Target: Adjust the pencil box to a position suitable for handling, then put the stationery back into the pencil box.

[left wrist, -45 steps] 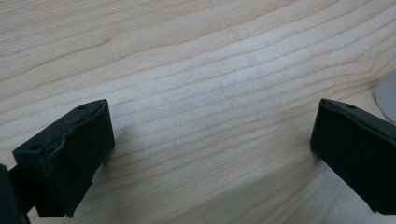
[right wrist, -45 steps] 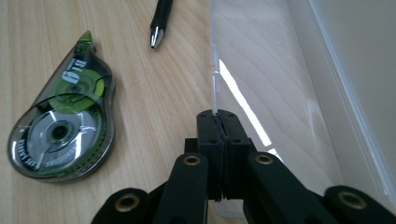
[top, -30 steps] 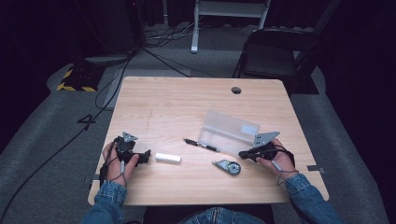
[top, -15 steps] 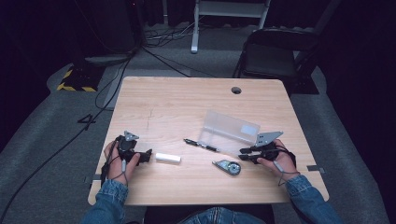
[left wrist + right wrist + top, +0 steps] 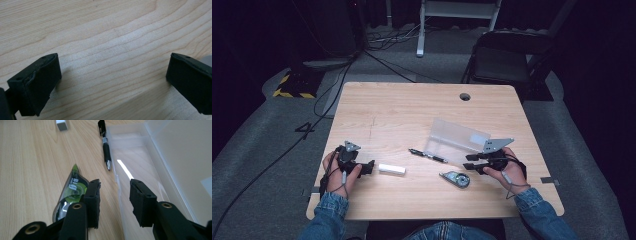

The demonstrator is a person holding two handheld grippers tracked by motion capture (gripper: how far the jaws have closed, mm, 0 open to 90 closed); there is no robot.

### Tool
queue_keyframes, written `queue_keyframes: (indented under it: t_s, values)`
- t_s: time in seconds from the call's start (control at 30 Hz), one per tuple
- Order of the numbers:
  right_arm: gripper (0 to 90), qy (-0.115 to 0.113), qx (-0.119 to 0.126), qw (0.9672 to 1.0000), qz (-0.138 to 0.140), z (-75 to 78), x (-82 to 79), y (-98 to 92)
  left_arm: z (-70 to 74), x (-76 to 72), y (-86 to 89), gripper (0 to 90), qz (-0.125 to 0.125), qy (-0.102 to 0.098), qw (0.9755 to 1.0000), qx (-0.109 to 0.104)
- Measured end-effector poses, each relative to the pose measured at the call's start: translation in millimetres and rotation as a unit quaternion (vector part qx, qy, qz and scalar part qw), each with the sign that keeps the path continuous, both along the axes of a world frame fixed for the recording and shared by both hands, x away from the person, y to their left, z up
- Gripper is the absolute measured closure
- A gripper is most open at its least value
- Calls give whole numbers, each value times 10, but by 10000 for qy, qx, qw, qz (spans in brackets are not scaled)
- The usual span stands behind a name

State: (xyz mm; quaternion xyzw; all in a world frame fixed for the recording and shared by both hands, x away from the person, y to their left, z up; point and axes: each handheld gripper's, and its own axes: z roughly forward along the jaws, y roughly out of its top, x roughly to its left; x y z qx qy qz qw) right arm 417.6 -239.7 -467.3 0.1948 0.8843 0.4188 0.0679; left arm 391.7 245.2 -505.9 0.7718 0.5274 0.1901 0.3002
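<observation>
An open clear plastic case (image 5: 456,139) lies right of centre on the wooden table (image 5: 412,110), lid tilted back. A black pen (image 5: 428,155) lies along its left side, and a green-and-grey correction tape (image 5: 455,178) sits nearer the front edge. A white eraser (image 5: 391,169) lies left of them. My right gripper (image 5: 472,164) is at the case's near corner. In the right gripper view it (image 5: 115,202) is open, the case's side wall (image 5: 117,182) between the jaws and the correction tape (image 5: 72,192) just outside one. My left gripper (image 5: 362,167) stands wide open (image 5: 112,80) over bare wood, a little left of the eraser.
A round cable hole (image 5: 465,96) is at the table's far right. A black chair (image 5: 507,60) stands behind the table, with cables and a yellow-black striped object (image 5: 292,87) on the grey floor. Bare wood spans the far half of the table.
My right gripper has edged slightly left toward the case's near corner. The left gripper and the objects have stayed put.
</observation>
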Motion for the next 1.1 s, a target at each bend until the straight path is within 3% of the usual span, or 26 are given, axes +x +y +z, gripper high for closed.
queue_keyframes:
  t_s: [0.33, 0.57, 0.7, 0.83, 0.93, 1.0, 1.1]
  values:
    - [593, 43, 203, 9998, 47, 142, -46, 291, 0, -1, -1, 1, 11, 0, 10000, -5]
    - [550, 14, 203, 9998, -27, 136, -26, 506, 0, 1, 1, 0, -2, -1, 10000, 3]
    - [499, 13, 224, 9996, -163, 98, -8, 603, -1, -3, -2, 1, 21, 2, 10000, -10]
    - [377, 94, 161, 9995, -249, 26, 23, 723, -2, -4, -2, 0, 21, 0, 10000, -18]
    - [412, 88, 69, 9999, -107, -19, 27, 803, -1, -7, 0, 1, 23, 4, 10000, -13]
    - [429, 29, 117, 9995, -300, -46, 20, 863, -1, -9, 2, 0, 23, 5, 10000, -10]
    - [490, -21, 7, 9997, -240, -54, 10, 910, -1, -11, 3, 0, 25, 4, 10000, -9]
